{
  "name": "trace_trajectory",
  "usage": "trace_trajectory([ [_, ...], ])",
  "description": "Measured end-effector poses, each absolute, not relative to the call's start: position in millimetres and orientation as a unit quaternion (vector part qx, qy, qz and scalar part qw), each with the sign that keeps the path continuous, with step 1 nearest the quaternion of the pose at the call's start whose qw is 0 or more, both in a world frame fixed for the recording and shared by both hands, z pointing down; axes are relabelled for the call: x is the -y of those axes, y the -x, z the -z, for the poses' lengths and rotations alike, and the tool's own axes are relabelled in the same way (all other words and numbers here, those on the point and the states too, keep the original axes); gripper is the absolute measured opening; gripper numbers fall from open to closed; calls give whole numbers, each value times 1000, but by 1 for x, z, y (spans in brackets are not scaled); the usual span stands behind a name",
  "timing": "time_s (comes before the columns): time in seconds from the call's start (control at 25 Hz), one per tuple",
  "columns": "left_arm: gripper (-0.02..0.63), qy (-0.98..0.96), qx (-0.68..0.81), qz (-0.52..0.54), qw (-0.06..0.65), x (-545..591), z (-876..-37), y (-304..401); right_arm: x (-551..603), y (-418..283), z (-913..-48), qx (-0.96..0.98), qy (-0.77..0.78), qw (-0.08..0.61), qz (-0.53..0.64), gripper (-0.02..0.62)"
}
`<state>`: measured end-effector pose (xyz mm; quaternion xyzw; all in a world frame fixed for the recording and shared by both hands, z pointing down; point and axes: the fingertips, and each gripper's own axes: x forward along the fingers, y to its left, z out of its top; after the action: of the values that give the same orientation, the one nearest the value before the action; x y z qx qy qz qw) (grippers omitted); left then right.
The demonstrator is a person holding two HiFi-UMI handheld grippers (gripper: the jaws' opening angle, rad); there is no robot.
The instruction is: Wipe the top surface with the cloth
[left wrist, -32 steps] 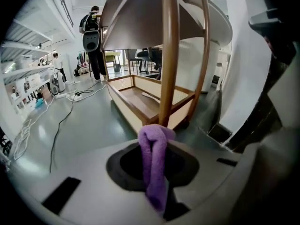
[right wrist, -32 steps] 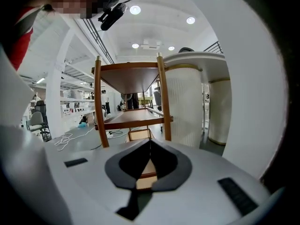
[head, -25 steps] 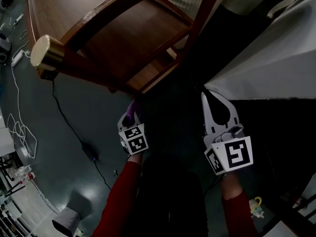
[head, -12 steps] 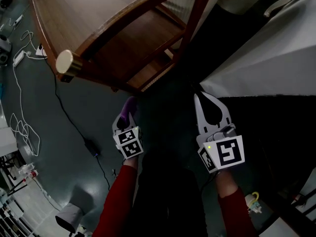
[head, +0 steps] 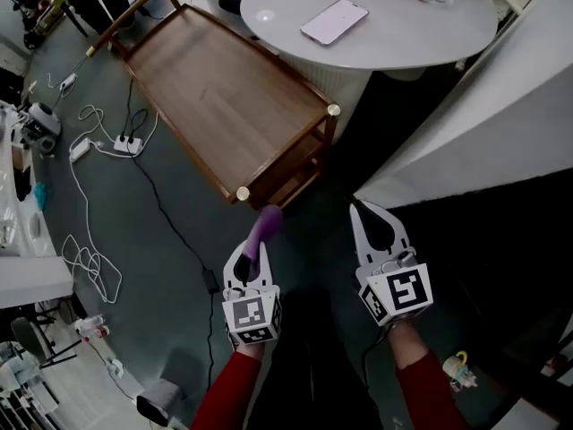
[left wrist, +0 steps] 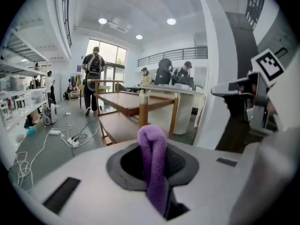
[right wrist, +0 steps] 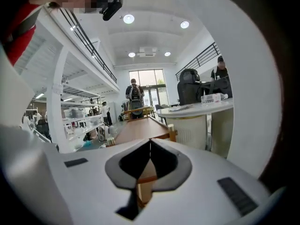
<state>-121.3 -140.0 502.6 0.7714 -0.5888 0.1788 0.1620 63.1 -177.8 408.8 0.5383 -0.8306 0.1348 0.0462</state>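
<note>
Down at far left, white cables (head: 85, 240) and a power strip (head: 128, 143) trail over the grey floor (head: 170, 231) beside a long wooden table (head: 224, 106). Its rimmed top is bare, and a lower shelf shows under the near end. Beyond its far corner stands a round white table (head: 403, 34) with a phone (head: 334, 21) lying flat on it.

Below, two red-sleeved forearms rise side by side from the bottom edge, each hand carrying a gripper aimed forward, marker cubes facing up. The left gripper (head: 253, 251) points at the wooden table's near corner post (head: 242, 193) and stops just short of it. Its jaws are clamped on a purple cloth (head: 266, 224), which is folded into a loop that stands up past the jaw tips. The cloth hangs over the floor, near the post but clear of the tabletop.

The right gripper (head: 363, 215) is held level with the left, well apart from it. It is aimed at the gap between the wooden table and a sloping white panel (head: 483, 124). Its jaws are pressed together tip to tip with nothing between them.
</note>
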Motion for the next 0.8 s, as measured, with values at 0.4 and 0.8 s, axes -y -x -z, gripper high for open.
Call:
trace_trajectory([
  [0.4, 63, -834, 545, -86, 33, 160, -307, 84, 162, -65, -289, 847, -524, -7, -91, 14],
  [0.8, 63, -849, 528, -30, -7, 129, -217, 72, 132, -77, -220, 840, -538, -43, -60, 12],
])
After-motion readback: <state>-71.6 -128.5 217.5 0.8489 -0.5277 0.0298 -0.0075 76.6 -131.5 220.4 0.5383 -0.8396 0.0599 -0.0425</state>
